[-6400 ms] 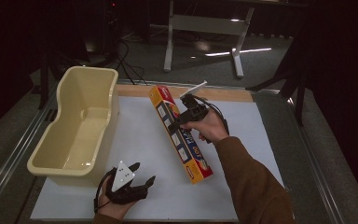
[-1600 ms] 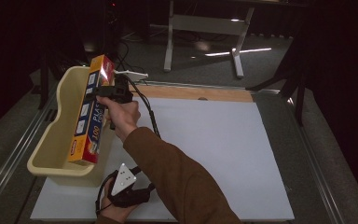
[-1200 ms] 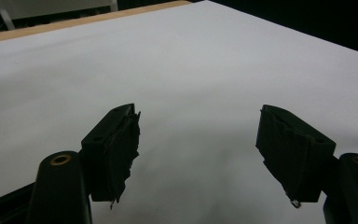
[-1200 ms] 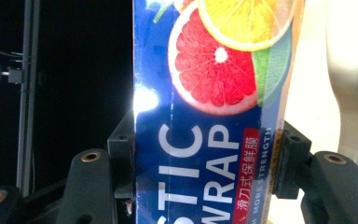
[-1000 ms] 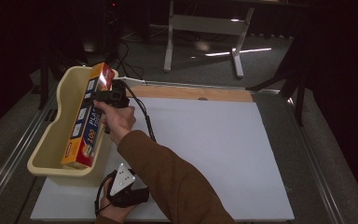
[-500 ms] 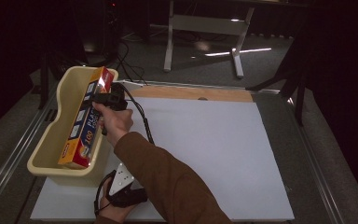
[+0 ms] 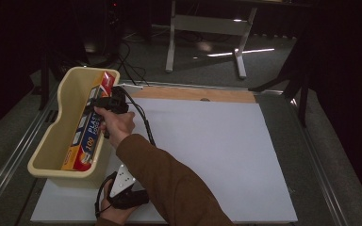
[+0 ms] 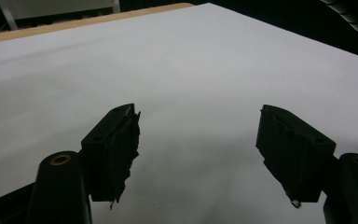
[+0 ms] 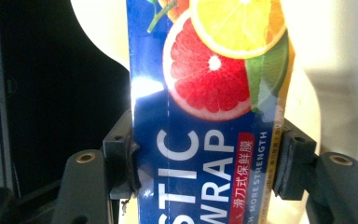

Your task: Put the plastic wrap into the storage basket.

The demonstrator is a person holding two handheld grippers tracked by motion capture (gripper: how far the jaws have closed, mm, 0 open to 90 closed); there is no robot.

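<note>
High view first: my right gripper (image 7: 104,104) reaches across to the cream plastic tub (image 7: 53,141) at the table's left edge, clamped on the long blue-and-orange cardboard box of plastic wrap (image 7: 87,127). The box lies lengthwise inside the tub, its near end down by the tub's front wall and its far, red end propped at the back rim. Half a second ago it sat a touch higher, and a second and a half ago it was tilted well above the rim; at the earliest frame it lay out on the white table sheet (image 7: 217,150). My left gripper (image 7: 122,195) rests at the sheet's near edge, where it has been throughout.

Left gripper view: my jaws stand wide apart with nothing between them, over bare white sheet (image 8: 191,70).

Right gripper view: my jaws press both long sides of the box of plastic wrap (image 9: 209,140), grapefruit and orange print above the lettering, the tub's pale wall (image 9: 335,56) behind.
</note>
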